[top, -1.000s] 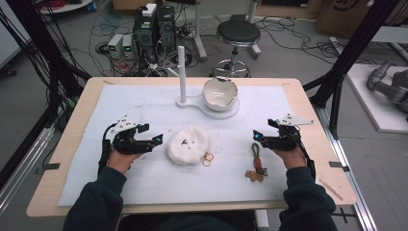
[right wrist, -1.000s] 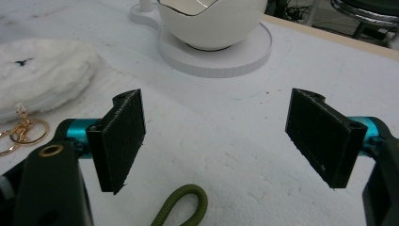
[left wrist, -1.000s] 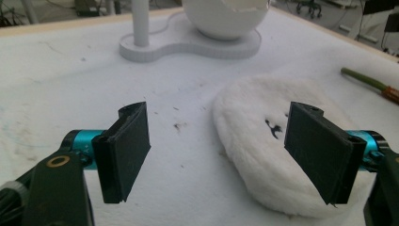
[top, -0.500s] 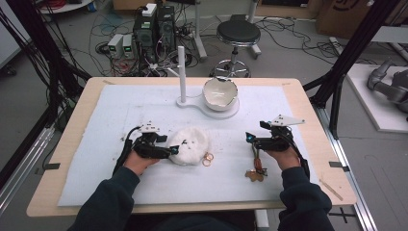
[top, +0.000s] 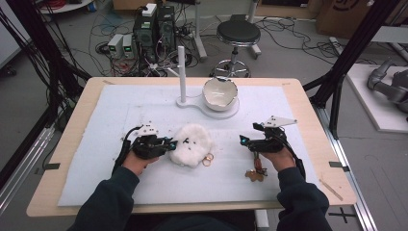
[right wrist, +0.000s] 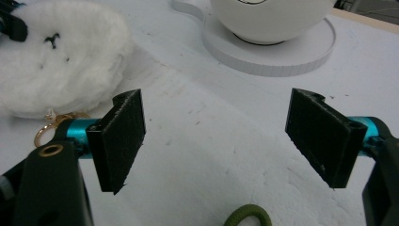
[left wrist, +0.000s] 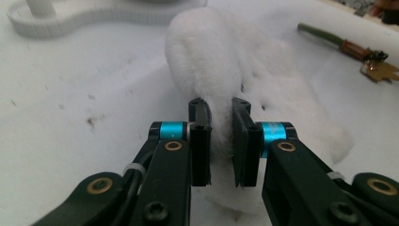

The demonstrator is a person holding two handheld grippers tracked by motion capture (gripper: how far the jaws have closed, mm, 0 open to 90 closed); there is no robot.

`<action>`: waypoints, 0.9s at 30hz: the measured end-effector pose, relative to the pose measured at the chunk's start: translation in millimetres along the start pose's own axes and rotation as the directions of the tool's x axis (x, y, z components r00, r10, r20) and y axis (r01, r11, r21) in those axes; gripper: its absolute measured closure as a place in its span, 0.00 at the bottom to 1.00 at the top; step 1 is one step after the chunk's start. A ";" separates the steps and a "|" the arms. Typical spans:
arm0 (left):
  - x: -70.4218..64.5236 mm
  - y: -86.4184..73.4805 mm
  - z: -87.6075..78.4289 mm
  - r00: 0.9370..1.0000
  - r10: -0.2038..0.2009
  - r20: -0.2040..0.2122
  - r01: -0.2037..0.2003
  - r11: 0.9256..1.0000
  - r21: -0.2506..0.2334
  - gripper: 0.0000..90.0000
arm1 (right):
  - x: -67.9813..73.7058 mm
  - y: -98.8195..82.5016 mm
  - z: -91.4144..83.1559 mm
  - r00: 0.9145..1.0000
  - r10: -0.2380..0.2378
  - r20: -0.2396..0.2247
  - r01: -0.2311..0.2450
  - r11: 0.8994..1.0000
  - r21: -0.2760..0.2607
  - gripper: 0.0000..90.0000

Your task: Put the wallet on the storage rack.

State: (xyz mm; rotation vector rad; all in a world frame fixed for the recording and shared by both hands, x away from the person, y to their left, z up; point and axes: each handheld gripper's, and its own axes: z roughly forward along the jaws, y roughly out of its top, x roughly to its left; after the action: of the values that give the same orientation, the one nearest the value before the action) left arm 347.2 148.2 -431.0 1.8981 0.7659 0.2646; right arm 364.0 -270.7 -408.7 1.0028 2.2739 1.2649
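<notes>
1. Right now the left gripper (left wrist: pixel 220 136) has its jaws closed on the near edge of the white fluffy pouch (top: pixel 192 143), pinching a fold of fur between the pads; in the high view the pouch lies on the white mat (top: pixel 96 144) at the middle of the table, with a gold ring (top: pixel 208 159) touching its right edge.
2. The right gripper (right wrist: pixel 221 141) hangs with its jaws wide apart and nothing between them, over bare mat, near the pouch but not touching it.
3. Likely trouble: the pinch holds only soft fur at the rim, so a quick lift could let the pouch slide out of the pads.
4. If the pouch is dragged instead of lifted, the ring could catch on the mat and twist the pouch round.
5. The green cord (right wrist: pixel 244 217) and its keys (top: pixel 255 174) lie close under the right hand, so a careless sweep there could knock them aside.
6. The bowl (top: pixel 220 93) on its white stand (top: pixel 192 102) sits well behind, and a high swing of the pouch could tip it
</notes>
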 end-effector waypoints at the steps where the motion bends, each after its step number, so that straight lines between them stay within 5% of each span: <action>1: -0.9 0.7 -0.9 1.000 0.005 -0.001 -0.005 1.000 -0.019 0.88 | 2.9 1.4 2.3 1.000 0.001 -0.011 -0.001 1.000 -0.004 0.23; 2: -2.5 2.9 -4.3 0.999 0.036 -0.003 -0.036 0.997 -0.064 0.89 | 4.8 2.4 3.6 1.000 0.001 -0.024 -0.001 1.000 -0.007 0.23; 8: -4.3 8.0 -12.9 0.998 0.061 -0.005 -0.061 0.985 -0.159 0.89 | 17.1 11.0 18.1 0.994 0.001 -0.106 -0.004 1.000 -0.026 0.23; 9: -4.7 8.6 -14.3 0.998 0.066 -0.003 -0.066 0.983 -0.174 0.89 | 22.5 15.8 26.0 0.989 0.007 -0.150 -0.012 0.999 -0.034 0.23; 19: -12.0 11.2 -14.3 0.991 0.115 0.072 -0.095 0.967 -0.235 0.89 | 44.2 25.9 53.7 0.956 -0.003 -0.293 -0.002 1.000 -0.017 0.23; 20: -13.2 12.1 -14.3 0.988 0.121 0.093 -0.096 0.966 -0.238 0.89 | 47.9 26.9 58.9 0.943 -0.007 -0.334 0.005 1.000 -0.008 0.27; 21: -14.0 12.5 -13.9 0.987 0.126 0.100 -0.098 0.965 -0.241 0.89 | 47.9 26.9 58.9 0.943 -0.007 -0.334 0.005 1.000 -0.008 0.27; 22: -16.6 13.3 -13.3 0.983 0.138 0.120 -0.106 0.965 -0.241 0.89 | 50.8 27.7 60.7 0.921 -0.027 -0.388 0.028 1.000 -0.001 0.40; 24: -18.2 13.6 -12.4 0.982 0.143 0.124 -0.111 0.966 -0.234 0.89 | 53.0 28.4 60.2 0.903 -0.056 -0.425 0.061 0.998 -0.003 0.58; 26: -17.7 13.6 -12.5 0.983 0.137 0.121 -0.107 0.967 -0.231 0.89 | 53.9 28.8 58.9 0.903 -0.075 -0.424 0.080 0.997 -0.005 0.61; 27: -15.6 13.2 -11.4 0.988 0.106 0.113 -0.081 0.976 -0.202 0.87 | 52.3 29.4 55.7 0.901 -0.070 -0.429 0.071 0.997 -0.012 0.75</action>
State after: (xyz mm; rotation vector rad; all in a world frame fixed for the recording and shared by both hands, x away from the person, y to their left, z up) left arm 334.6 143.5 -411.9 1.7472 0.5474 0.2695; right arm 373.4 -189.4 -412.2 0.6813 2.6063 1.5767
